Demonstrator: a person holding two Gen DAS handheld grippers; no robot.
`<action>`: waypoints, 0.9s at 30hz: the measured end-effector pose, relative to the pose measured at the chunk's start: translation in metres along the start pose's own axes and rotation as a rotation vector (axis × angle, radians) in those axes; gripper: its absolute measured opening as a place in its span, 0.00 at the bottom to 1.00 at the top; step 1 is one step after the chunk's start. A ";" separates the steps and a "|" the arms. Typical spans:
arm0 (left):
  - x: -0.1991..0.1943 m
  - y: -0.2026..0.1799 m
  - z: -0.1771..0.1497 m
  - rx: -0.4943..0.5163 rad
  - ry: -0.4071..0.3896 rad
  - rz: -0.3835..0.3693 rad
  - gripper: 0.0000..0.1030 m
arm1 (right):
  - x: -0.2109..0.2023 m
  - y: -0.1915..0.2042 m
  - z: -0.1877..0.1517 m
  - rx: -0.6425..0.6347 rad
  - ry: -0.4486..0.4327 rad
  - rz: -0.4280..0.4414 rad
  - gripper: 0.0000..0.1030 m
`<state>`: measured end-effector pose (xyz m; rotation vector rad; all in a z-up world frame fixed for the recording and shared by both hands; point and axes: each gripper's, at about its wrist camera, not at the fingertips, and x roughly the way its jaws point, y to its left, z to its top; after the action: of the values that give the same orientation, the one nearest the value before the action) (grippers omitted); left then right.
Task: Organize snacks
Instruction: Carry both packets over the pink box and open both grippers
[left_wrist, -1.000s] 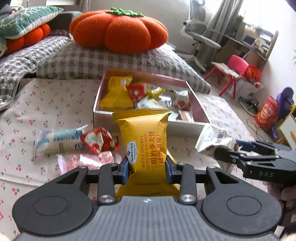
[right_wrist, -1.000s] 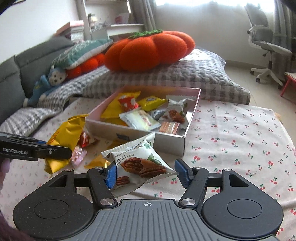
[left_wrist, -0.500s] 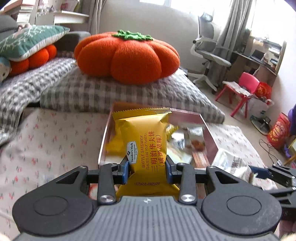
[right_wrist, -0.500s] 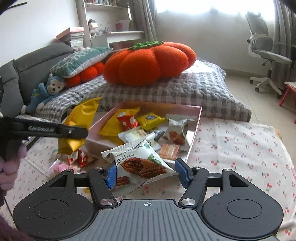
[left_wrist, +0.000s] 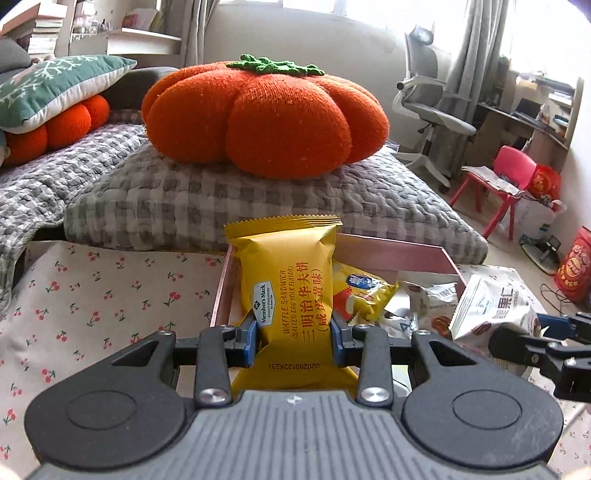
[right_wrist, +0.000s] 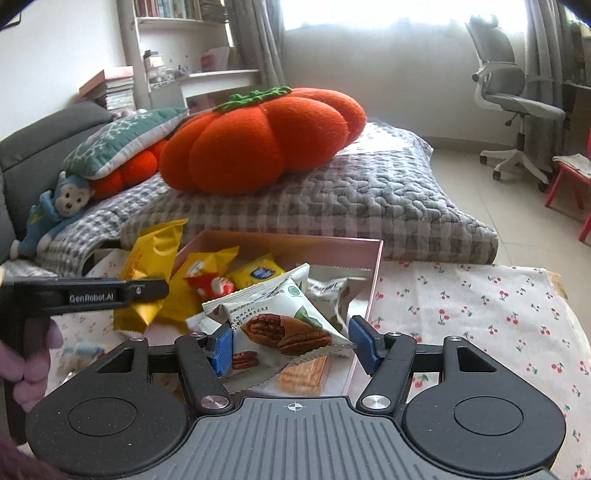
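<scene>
Left tool: pinching the yellow waffle packet upright above the pink box, at its left wall, for dropping in. Right tool: clamped on the pecan packet, over the box's right half.

Black claw, blue pads, silver screws.

Yellow foil waffle packet; white pecan-print pouch; pink cardboard box; cherry-print cloth; orange knitted pumpkin cushion.

Cherry-print cloth covers the lower frame; the pink box rests on it, centre, below the grey checked cushion.
</scene>
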<state>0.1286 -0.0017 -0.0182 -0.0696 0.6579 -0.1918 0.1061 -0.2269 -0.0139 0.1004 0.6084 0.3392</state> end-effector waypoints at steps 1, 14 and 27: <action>0.002 0.000 0.000 0.006 -0.002 0.001 0.33 | 0.003 -0.001 0.001 0.001 0.000 -0.003 0.62; 0.012 0.008 -0.004 0.021 0.009 0.023 0.33 | 0.024 -0.002 0.001 0.006 0.025 -0.034 0.62; 0.016 0.007 -0.023 0.093 0.047 0.006 0.33 | 0.034 0.004 -0.005 -0.040 0.037 -0.065 0.62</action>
<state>0.1285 0.0014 -0.0467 0.0262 0.6956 -0.2180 0.1280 -0.2117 -0.0359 0.0357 0.6393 0.2912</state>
